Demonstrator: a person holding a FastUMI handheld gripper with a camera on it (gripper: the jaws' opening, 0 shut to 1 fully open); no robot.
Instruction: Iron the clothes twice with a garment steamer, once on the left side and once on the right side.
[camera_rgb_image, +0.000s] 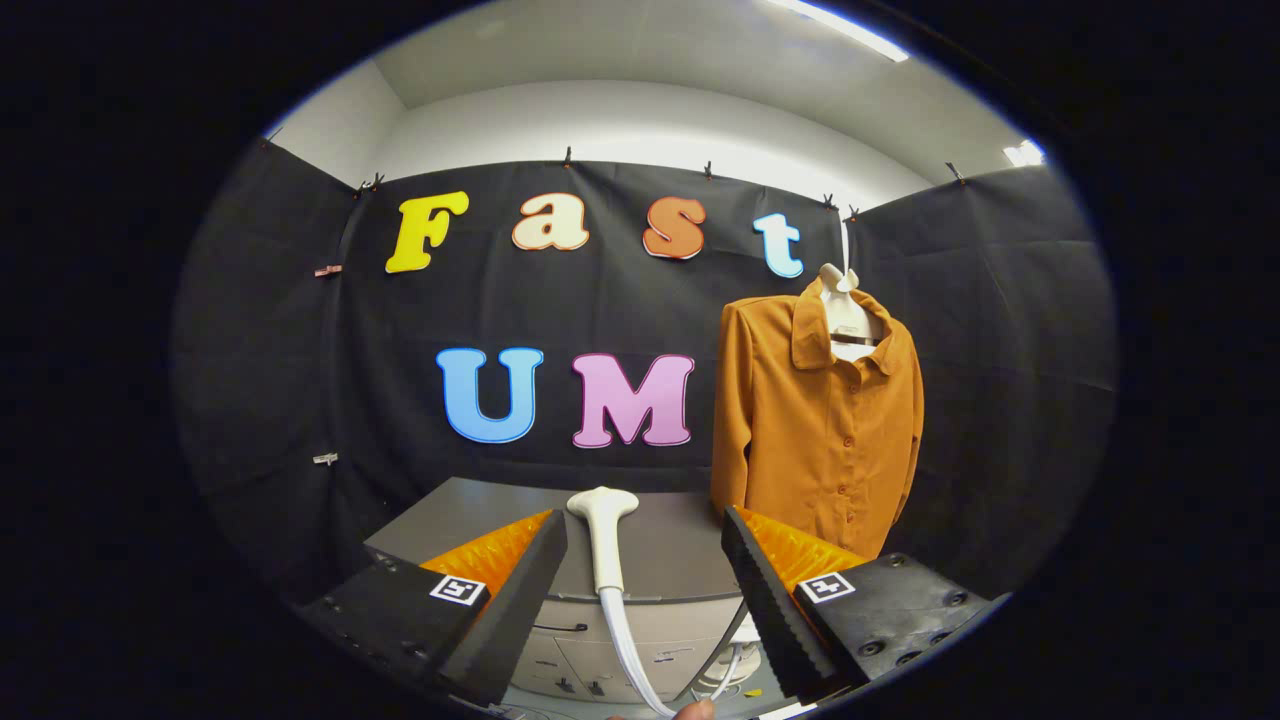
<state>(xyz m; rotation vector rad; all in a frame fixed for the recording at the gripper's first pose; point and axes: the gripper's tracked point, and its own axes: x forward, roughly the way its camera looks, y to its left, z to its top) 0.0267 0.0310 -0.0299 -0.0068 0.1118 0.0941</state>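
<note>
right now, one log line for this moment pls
gripper: open, not gripping | steamer head: upright on cabinet, between fingers | shirt: hanging beyond | ironing: not begun

the gripper view rides on the gripper (645, 570) and looks forward along its two fingers, which stand apart low in the picture. it faces the booth's black cloth back wall (600, 310) nearly square on, from a little above the desk (670, 540) top, so the desk's near edge lies just ahead of the fingers. the back wall is well beyond; the ceiling (650, 90) shows above it.
</note>
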